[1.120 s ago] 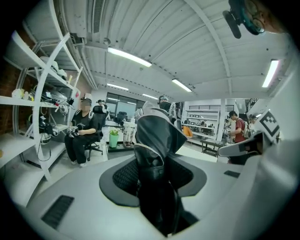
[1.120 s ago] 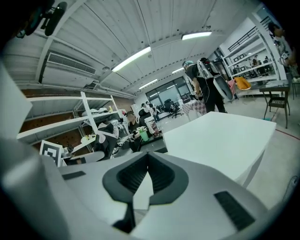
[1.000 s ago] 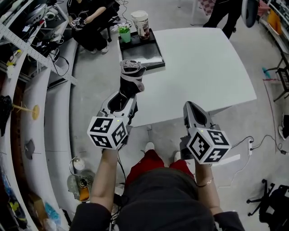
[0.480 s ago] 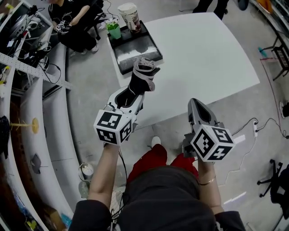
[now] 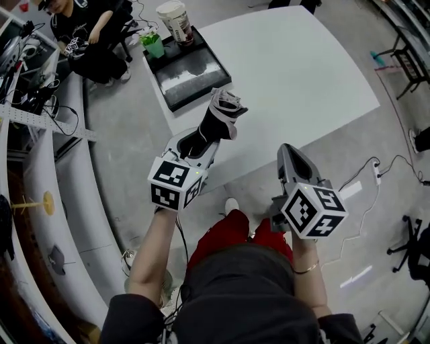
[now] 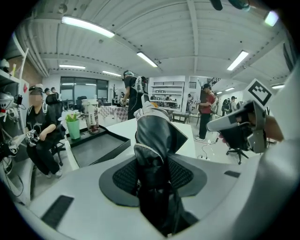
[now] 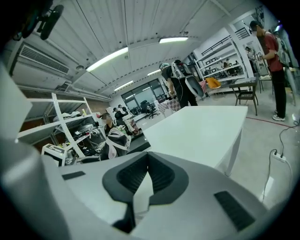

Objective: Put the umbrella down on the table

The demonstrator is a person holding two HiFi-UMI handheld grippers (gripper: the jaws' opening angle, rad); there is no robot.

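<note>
**Umbrella (image 5: pixel 220 119) clamped in left gripper (image 5: pixel 193 148) at bench (image 5: pixel 302 74) edge**

Left of centre in the head view, the left gripper's jaws press on the folded black umbrella; its far end slants over the white bench's near edge; at lower right, the right gripper (image 5: pixel 291 160) has its jaws together, empty; farther off, at upper left, a black tray (image 5: pixel 191 74) carries two cups (image 5: pixel 173 20).

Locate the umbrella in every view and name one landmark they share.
Head view: umbrella centre-left, over the near edge of the white table.
Left gripper view: dead centre, clamped between the jaws.
Right gripper view: left of middle, beyond the jaws.
Shared landmark: the white table.
</note>
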